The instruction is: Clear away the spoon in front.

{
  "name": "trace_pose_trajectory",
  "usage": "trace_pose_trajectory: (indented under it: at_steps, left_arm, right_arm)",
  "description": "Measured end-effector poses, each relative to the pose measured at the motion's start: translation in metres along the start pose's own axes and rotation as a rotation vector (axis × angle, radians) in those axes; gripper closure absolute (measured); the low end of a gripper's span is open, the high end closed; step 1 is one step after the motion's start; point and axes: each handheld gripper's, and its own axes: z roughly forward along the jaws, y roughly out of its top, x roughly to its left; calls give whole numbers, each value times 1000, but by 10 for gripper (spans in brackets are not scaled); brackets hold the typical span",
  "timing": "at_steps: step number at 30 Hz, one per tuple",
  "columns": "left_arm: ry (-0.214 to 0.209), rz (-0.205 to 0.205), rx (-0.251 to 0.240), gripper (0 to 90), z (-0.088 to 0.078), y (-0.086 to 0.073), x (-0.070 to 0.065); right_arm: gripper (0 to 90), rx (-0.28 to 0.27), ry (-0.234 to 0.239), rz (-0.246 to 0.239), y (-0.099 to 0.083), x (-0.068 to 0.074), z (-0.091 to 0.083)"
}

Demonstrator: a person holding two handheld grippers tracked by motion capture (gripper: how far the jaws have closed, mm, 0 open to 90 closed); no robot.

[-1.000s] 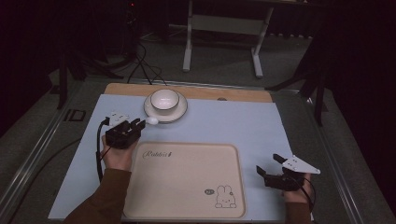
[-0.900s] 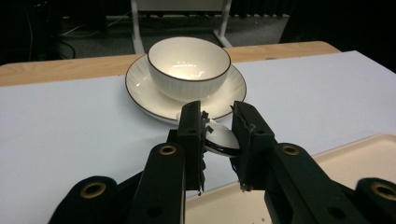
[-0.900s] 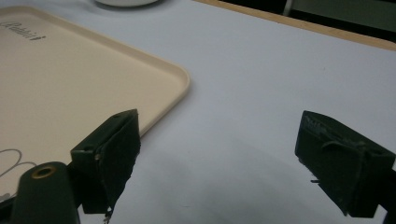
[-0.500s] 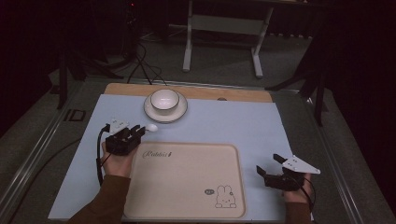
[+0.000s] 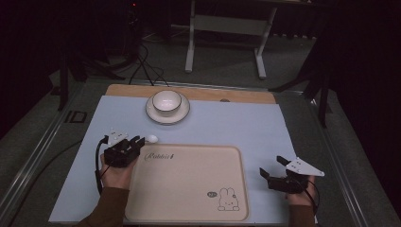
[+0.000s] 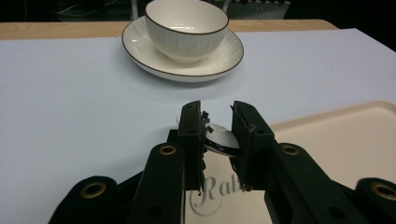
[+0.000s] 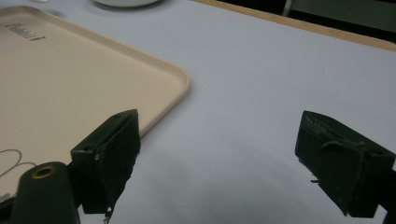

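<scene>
Spoon, white, sits between my left gripper's fingers, which are closed on it at the tray's far left corner; in the high view its bowl end pokes out over the blue surface. Beyond it, well apart, I see a bowl standing on a saucer near the far edge. My right gripper rests just right of the tray, fingers spread wide with nothing between them.
</scene>
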Motion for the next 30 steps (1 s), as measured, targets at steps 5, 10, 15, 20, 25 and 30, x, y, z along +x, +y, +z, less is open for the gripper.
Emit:
trace_pose_trajectory:
  at_steps: [5, 10, 15, 20, 25, 30]
  left_arm:
    - [4, -5, 13, 747, -5, -7, -2]
    - [31, 13, 17, 746, -8, -15, -6]
    - [43, 28, 21, 746, -12, -21, -11]
    - [56, 36, 31, 745, -15, -26, -14]
    - [52, 26, 53, 733, -15, -32, -14]
    - [35, 20, 78, 680, -13, -38, -18]
  right_arm:
    - [139, -4, -1, 0, 0, -1, -1]
    - [138, -4, -1, 0, 0, -1, 0]
    - [139, -4, -1, 0, 0, -1, -1]
    - [139, -4, -1, 0, 0, -1, -1]
    - [139, -3, -1, 0, 0, -1, -1]
    - [138, -3, -3, 1, -1, -2, -2]
